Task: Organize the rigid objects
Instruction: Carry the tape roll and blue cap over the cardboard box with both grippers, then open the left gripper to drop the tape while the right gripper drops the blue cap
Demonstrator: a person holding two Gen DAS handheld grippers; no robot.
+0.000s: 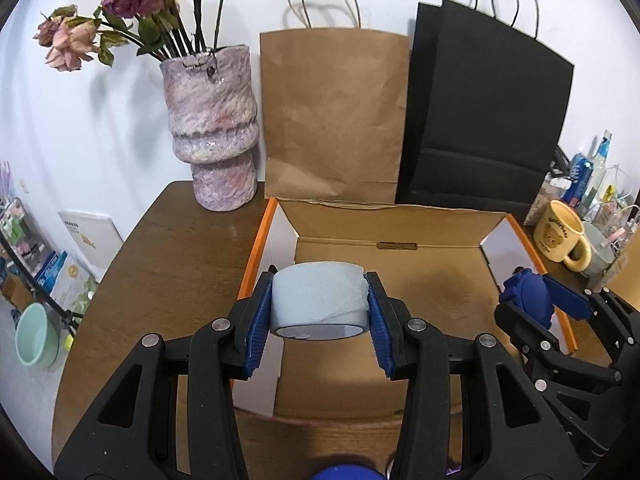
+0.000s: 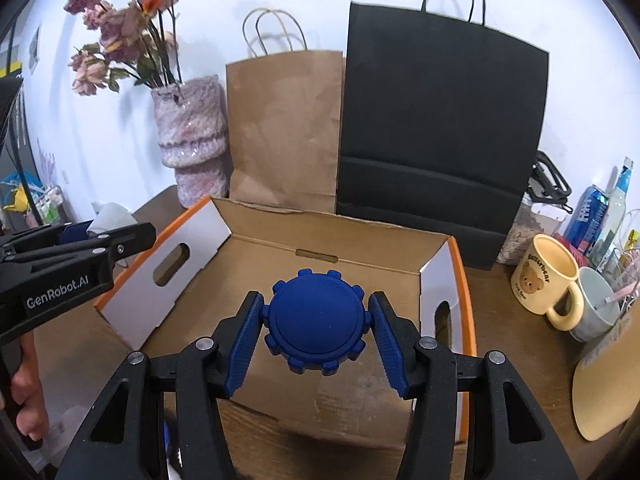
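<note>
Now both tongs hover over an open cardboard box (image 1: 384, 220). Left tongs (image 1: 320, 304) pinch a tape roll (image 1: 318, 300); right tongs (image 2: 316, 328) pinch a blue knobbed disc (image 2: 316, 324). Held only by its rim knobs, the disc could twist free, and an early release might bounce either piece onto the tabletop (image 1: 172, 264).

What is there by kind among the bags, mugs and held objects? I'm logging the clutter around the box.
Paper bags: 2 (brown paper bag, black paper bag)
Mugs: 2 (yellow bear mug, grey mug)
Held objects: 2 (grey tape roll, blue ridged round disc)
Total: 6
</note>
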